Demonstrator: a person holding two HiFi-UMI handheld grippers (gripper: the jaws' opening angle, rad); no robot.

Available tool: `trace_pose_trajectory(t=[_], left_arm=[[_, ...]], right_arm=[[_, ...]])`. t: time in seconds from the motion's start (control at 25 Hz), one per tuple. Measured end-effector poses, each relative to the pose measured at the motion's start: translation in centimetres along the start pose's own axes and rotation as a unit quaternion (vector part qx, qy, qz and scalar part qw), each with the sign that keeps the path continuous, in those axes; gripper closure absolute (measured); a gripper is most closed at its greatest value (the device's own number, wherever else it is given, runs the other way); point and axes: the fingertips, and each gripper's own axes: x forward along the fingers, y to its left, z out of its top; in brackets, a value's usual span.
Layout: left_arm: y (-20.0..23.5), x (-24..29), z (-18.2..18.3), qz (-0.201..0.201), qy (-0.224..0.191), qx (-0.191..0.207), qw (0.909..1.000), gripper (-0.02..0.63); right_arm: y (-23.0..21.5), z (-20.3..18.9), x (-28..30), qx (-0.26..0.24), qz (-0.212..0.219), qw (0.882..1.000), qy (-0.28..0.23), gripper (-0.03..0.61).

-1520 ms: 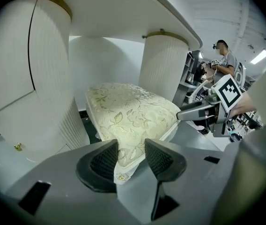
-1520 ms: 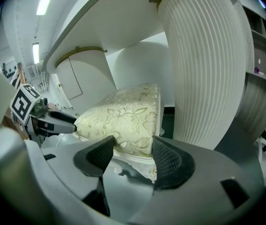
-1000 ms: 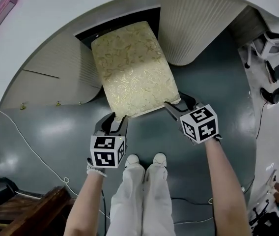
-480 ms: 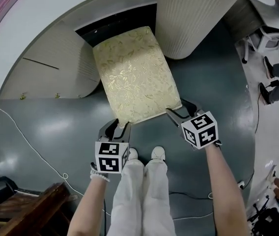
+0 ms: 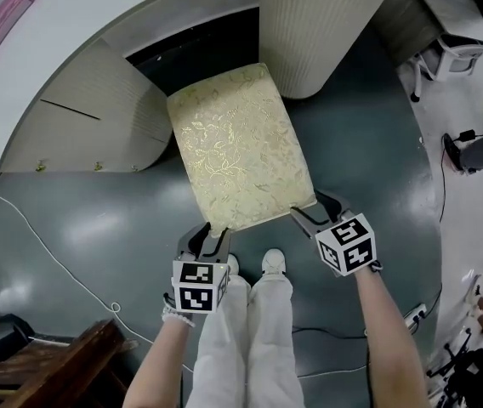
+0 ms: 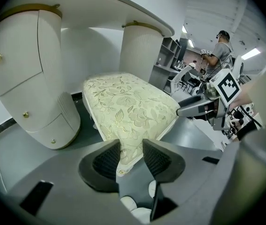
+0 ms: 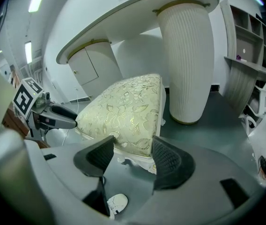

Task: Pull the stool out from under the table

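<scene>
The stool (image 5: 241,147), with a cream and gold floral cushion, stands on the grey floor, its far end just at the dark opening under the white curved table (image 5: 97,24). My left gripper (image 5: 212,232) holds the near left corner. Seen from the left gripper view, its jaws (image 6: 131,146) are closing with the cushion corner (image 6: 128,102) pinched between the pads. My right gripper (image 5: 305,206) holds the near right corner. From the right gripper view, that corner of the stool (image 7: 128,104) sits between the gripper's (image 7: 133,146) pads.
A ribbed white pedestal (image 5: 297,24) stands right of the stool and a curved cabinet (image 5: 80,117) left of it. A white cable (image 5: 54,257) runs over the floor. Dark wooden furniture (image 5: 63,372) is at the lower left. My shoes (image 5: 275,262) are just behind the stool.
The stool has slid out from under the table toward me, with both grippers moving back with it. More of the dark opening behind it shows.
</scene>
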Motion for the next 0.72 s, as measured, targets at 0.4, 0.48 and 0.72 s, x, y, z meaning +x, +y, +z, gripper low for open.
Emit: trace_pose_trajectory(t=[0.4,0.48,0.72], left_arm=[[-2.3,-1.2,-2.7,-0.023,0.030,0.021,0.9991,0.454],[-2.6,-1.4,-3.1,-0.027,0.037,0.026,0.9986,0.456],[-2.8,-1.6,-3.8,-0.029,0.049,0.040,0.9976,0.456]], right_arm=[[1.4,-3.6,-2.3,0.023,-0.015,0.999,0.019,0.314],[1.6,-4.1,-2.7,0.028,-0.018,0.999,0.022,0.314],[2.2,-5.2,-3.1,0.038,-0.036,0.998,0.030,0.316]])
